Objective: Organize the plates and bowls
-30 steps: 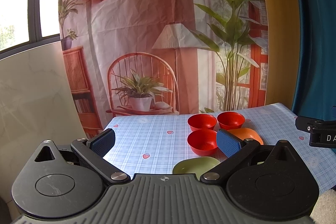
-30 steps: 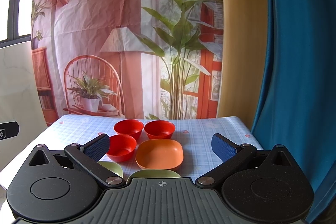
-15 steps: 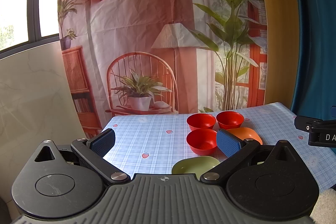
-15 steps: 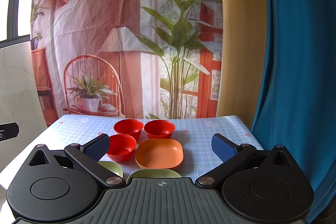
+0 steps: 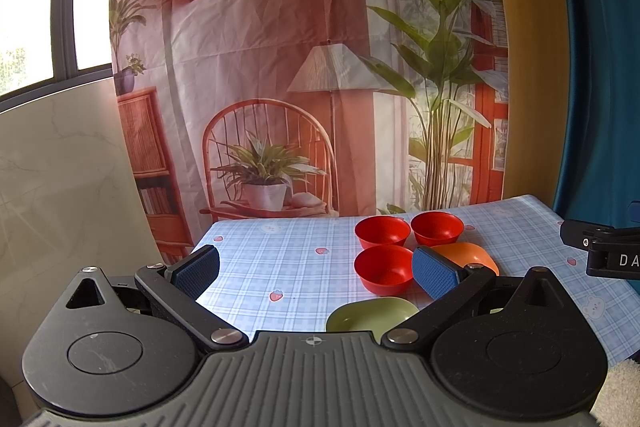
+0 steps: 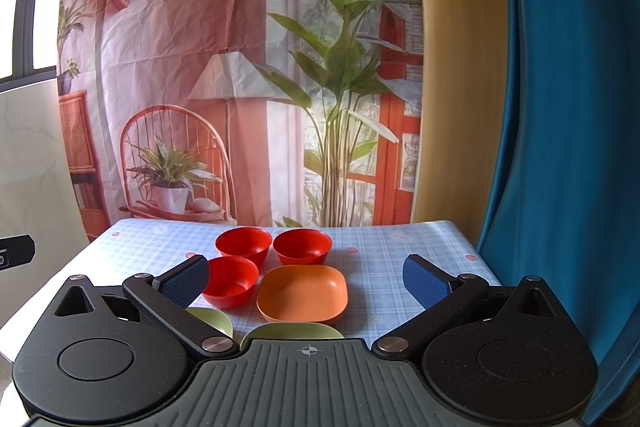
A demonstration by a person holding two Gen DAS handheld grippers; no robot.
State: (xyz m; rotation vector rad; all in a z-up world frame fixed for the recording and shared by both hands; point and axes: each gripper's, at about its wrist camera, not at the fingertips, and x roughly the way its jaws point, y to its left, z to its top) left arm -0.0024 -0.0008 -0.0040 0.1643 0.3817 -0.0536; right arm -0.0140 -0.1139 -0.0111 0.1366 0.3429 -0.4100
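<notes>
Red bowls sit clustered mid-worktop, an orange plate beside them, green plates nearest me. My left fingers and right fingers are spread apart, empty, hovering short of the dishes, probably so I can choose what to stack first.

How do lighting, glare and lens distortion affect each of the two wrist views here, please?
Left wrist view: the window at upper left is blown out white, and fisheye bending curves its frame; the red bowls stay sharp. Right wrist view: softer daylight, a blown-out strip at the left edge, the blue curtain bows strongly, and the orange plate is evenly lit without glare.
</notes>
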